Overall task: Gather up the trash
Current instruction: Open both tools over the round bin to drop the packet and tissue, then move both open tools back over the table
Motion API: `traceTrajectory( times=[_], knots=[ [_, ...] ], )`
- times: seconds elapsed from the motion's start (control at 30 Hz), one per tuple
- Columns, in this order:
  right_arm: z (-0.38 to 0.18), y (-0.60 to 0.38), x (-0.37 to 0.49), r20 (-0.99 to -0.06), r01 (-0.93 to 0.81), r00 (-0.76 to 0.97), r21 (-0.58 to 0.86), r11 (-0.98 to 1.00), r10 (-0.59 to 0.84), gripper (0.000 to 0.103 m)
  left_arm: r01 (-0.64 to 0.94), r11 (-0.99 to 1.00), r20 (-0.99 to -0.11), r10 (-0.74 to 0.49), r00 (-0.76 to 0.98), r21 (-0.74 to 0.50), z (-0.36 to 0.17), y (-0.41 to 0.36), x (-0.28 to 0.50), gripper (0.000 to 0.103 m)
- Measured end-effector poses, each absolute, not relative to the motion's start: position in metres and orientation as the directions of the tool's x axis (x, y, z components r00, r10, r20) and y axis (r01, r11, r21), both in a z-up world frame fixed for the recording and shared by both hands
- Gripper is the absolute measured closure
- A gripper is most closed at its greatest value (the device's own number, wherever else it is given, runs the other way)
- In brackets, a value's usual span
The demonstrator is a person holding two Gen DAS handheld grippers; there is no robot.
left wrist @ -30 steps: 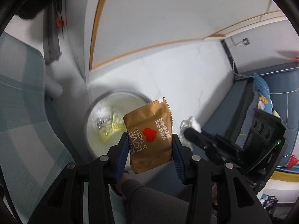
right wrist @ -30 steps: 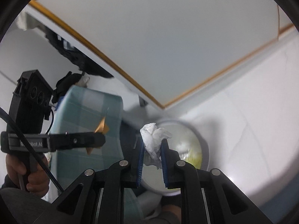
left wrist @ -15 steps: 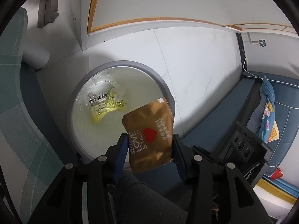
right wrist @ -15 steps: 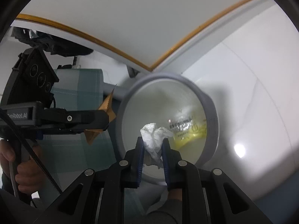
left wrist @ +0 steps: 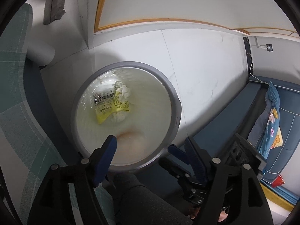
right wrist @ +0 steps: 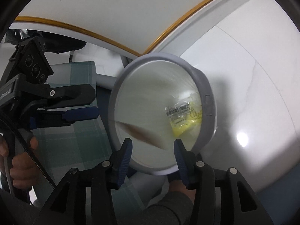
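A round bin with a grey rim [left wrist: 174, 101] [right wrist: 206, 86] and a clear liner stands on the floor below both grippers. At its bottom lie a yellow wrapper [left wrist: 110, 108] [right wrist: 185, 123] and crumpled white tissue [left wrist: 123, 91]. The brown snack packet [left wrist: 131, 138] [right wrist: 142, 131] is a blurred streak falling inside the bin, free of any pad. My left gripper [left wrist: 150, 150] [right wrist: 94, 103] hangs over the bin's near rim, its jaws opening with nothing between them. My right gripper [right wrist: 152, 150] hovers beside it, its jaws opening too and empty.
A green checked seat [left wrist: 15, 93] [right wrist: 75, 140] presses against the bin's left side. A white table with a gold edge [left wrist: 168, 0] overhangs behind. A blue sofa [left wrist: 271, 112] lies to the right. A person's grey-clad leg [left wrist: 140, 196] is just below the grippers.
Both grippers sank toward the bin and their jaws spread. The brown packet left the left jaws and drops into the bin. The white tissue is gone from the right jaws.
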State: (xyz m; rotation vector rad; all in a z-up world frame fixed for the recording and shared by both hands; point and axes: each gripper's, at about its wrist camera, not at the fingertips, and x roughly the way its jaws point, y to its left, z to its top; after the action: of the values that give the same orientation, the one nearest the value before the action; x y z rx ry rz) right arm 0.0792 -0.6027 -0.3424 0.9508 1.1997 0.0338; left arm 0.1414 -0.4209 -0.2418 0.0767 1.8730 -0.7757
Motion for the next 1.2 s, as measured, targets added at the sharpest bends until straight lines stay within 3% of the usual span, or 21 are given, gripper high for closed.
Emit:
traceTrajectory(
  times=[0.37,0.67,0.8,0.9,1.2],
  knots=[
    [-0.31,-0.616,0.062,-0.78,0.429,0.448,0.616,0.661,0.436,0.055,0.491,0.737,-0.878,-0.31,-0.365,-0.464,-0.204,-0.418,0.144,0.029],
    [-0.234,-0.622,0.057,-0.774,0.353,0.544,0.561,0.749,0.323,0.047,0.623,0.727,-0.924,-0.381,0.015,-0.29,-0.101,-0.39,0.136,0.029],
    [-0.188,-0.617,0.057,-0.746,0.302,0.611,0.53,0.792,0.267,0.042,0.603,0.764,-0.885,-0.421,0.197,-0.229,-0.062,-0.361,0.125,0.029],
    [-0.153,-0.611,0.059,-0.715,0.268,0.66,0.511,0.817,0.23,0.038,0.563,0.799,-0.852,-0.433,0.294,-0.212,-0.046,-0.333,0.124,0.021],
    [-0.053,-0.569,0.058,-0.593,0.143,0.788,0.434,0.889,0.163,0.025,0.427,0.887,-0.746,-0.404,0.53,-0.177,-0.008,-0.233,0.117,0.012]
  ],
)
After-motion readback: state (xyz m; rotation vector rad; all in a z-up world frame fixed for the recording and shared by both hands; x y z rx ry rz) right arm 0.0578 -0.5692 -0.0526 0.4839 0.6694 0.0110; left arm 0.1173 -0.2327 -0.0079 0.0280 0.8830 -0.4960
